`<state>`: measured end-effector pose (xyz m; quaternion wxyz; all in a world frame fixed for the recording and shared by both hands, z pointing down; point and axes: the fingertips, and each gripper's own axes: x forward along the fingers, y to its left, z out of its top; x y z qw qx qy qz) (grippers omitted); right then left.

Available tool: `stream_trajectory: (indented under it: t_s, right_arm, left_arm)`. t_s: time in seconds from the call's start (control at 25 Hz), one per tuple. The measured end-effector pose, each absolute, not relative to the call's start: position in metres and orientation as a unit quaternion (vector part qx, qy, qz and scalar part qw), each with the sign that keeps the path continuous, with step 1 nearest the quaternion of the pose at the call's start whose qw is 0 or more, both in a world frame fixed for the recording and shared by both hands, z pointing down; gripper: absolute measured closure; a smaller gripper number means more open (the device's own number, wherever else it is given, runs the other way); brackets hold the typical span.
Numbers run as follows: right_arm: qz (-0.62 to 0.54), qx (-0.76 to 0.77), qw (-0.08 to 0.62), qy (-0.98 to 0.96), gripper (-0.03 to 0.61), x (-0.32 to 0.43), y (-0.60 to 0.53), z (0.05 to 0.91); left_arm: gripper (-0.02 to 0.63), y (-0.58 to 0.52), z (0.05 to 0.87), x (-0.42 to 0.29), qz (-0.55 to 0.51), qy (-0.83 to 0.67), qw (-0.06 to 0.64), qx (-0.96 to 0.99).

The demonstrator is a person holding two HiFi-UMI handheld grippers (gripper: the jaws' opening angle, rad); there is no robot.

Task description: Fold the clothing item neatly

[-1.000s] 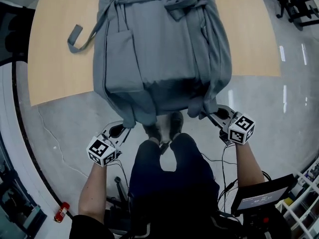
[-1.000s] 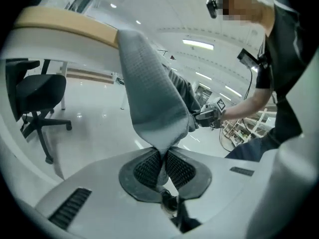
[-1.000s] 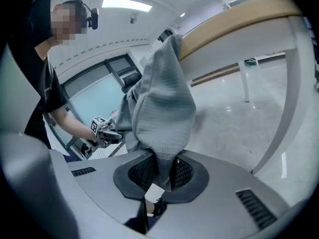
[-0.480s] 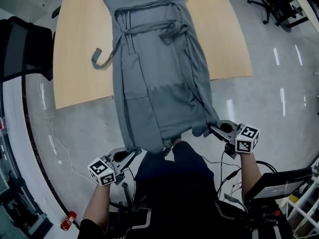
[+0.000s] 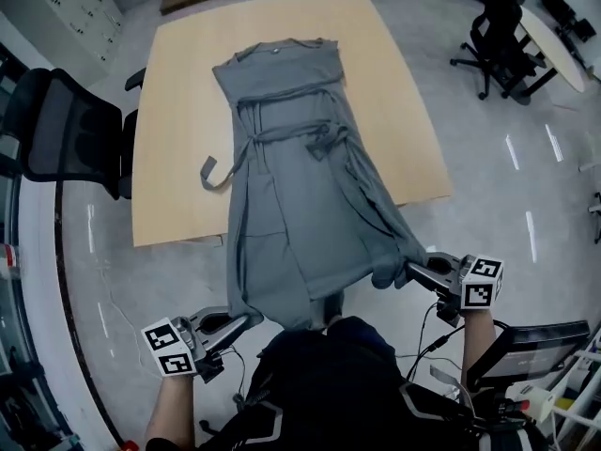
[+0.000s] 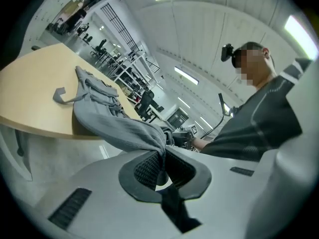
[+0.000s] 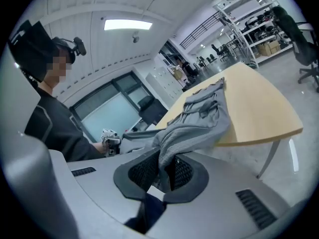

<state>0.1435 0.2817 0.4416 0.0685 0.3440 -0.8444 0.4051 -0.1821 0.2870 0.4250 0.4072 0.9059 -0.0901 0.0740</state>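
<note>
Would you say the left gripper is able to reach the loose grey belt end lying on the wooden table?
Probably not yet: the left gripper is shut on the grey fabric robe at its hem, off the light wooden table; the loose belt end lies further in.

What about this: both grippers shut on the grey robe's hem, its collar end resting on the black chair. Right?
No: the head view shows the robe's collar end on the wooden table. The left gripper and right gripper are shut on its hem.
</note>
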Motion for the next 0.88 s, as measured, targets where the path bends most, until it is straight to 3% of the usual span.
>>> stream_trajectory:
  t_s: [0.4, 0.88]
  right_arm:
    - [0.365, 0.394, 0.014, -0.843, 0.546, 0.151, 0.136, 0.365]
    - [0.370, 0.378, -0.016, -0.849, 0.546, 0.194, -0.080, 0.373]
  left_arm:
    - [0.603, 0.126, 0.345, -0.186, 0.002, -0.096, 0.420, 0.902]
    - [0.603, -0.101, 0.354, -0.157, -0.041, -0.167, 0.458, 0.872]
